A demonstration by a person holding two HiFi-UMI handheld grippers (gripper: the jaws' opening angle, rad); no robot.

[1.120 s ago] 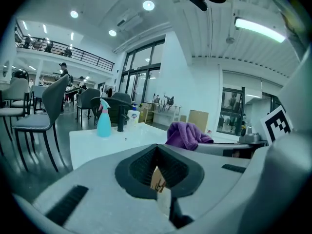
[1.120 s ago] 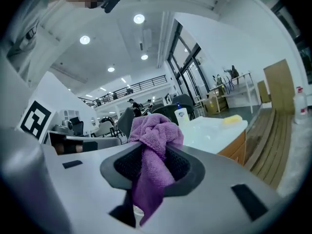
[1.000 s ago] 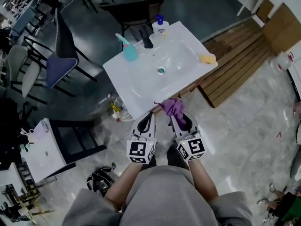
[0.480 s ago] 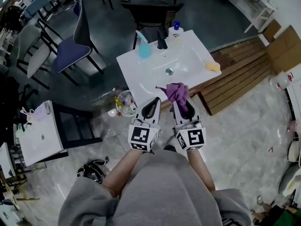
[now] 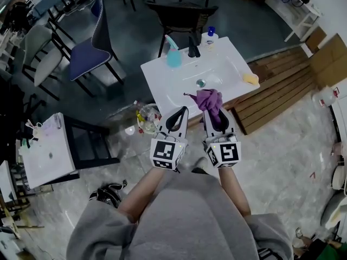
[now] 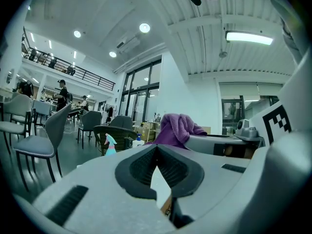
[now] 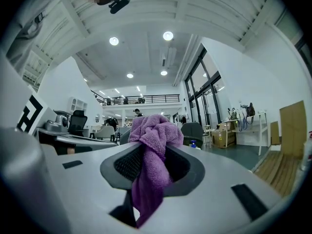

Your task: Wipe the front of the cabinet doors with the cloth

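A purple cloth (image 5: 209, 99) hangs bunched from my right gripper (image 5: 210, 111), which is shut on it just in front of the white basin top (image 5: 179, 88). In the right gripper view the cloth (image 7: 153, 150) fills the gap between the jaws and droops down. My left gripper (image 5: 182, 111) is beside it on the left, shut with nothing in it; its tips meet in the left gripper view (image 6: 156, 150). The cabinet doors under the basin are hidden from the head view; only a brown strip (image 5: 234, 101) shows below the rim.
On the basin top stand a teal spray bottle (image 5: 173, 56), a black tap (image 5: 193, 46), a blue-capped pump bottle (image 5: 210, 37) and a yellow sponge (image 5: 250, 79). A bin of rubbish (image 5: 145, 118) sits left of the cabinet. Chairs (image 5: 95, 50) stand behind, with wooden slats (image 5: 279, 88) to the right.
The basin has slid up and right in the head view and looks smaller. Both grippers stay side by side, and the cloth is still in the right one.
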